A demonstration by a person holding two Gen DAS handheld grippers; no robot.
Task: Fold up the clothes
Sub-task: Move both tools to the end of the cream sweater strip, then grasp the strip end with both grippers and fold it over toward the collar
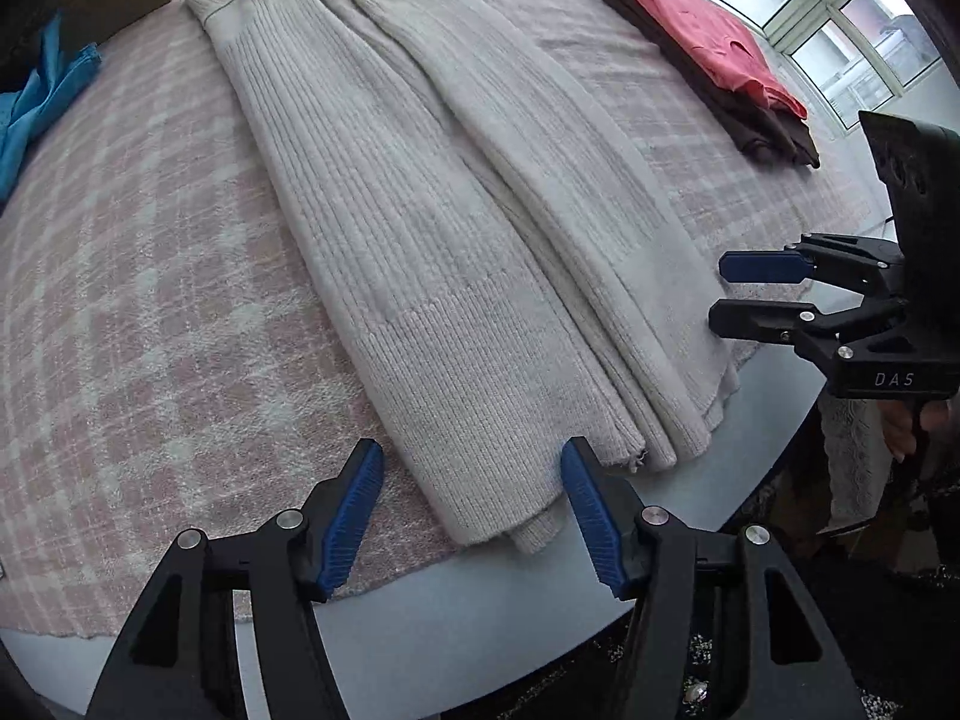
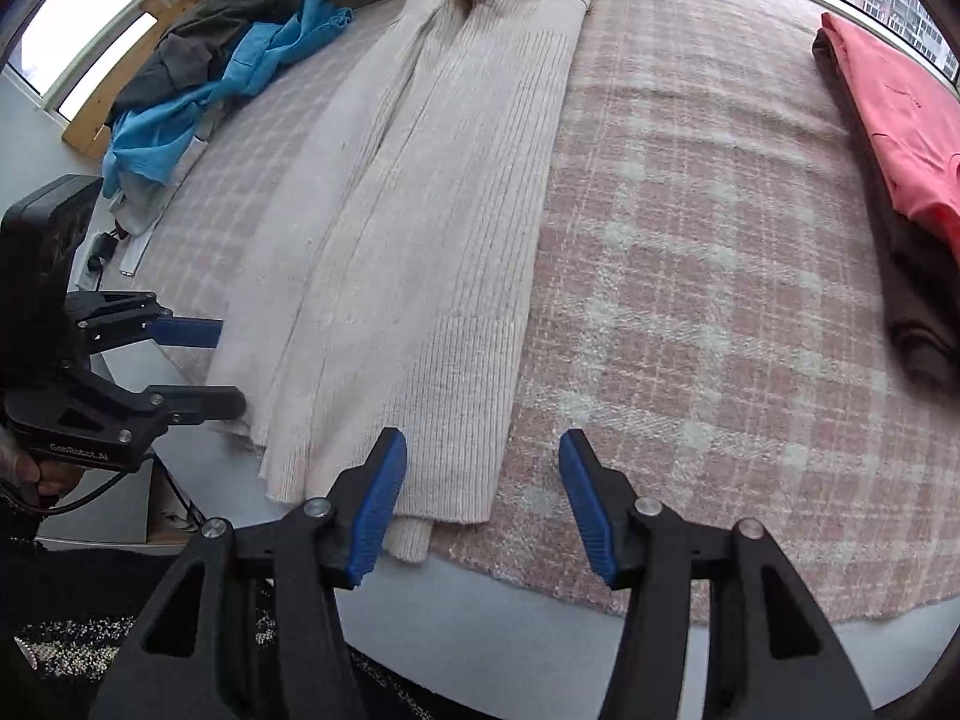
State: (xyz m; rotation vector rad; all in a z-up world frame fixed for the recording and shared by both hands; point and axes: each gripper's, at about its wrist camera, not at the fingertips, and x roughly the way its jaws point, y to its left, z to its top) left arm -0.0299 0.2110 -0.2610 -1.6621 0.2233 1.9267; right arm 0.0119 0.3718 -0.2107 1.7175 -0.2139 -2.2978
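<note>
Both claws spread, gripping nothing: left gripper point(image 1: 474, 510) at cream knit's point(image 1: 432, 228) near hem, right gripper point(image 2: 483, 504) alongside (sides already folded in). Next: pinch hem, carry far.

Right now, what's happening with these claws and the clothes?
A person holds a claw in each hand, folding clothes on a pink checked blanket. The cream knit sweater lies folded lengthwise. The left claw and right claw hover open at its near hem, gripping nothing. A coral garment lies folded aside.
</note>
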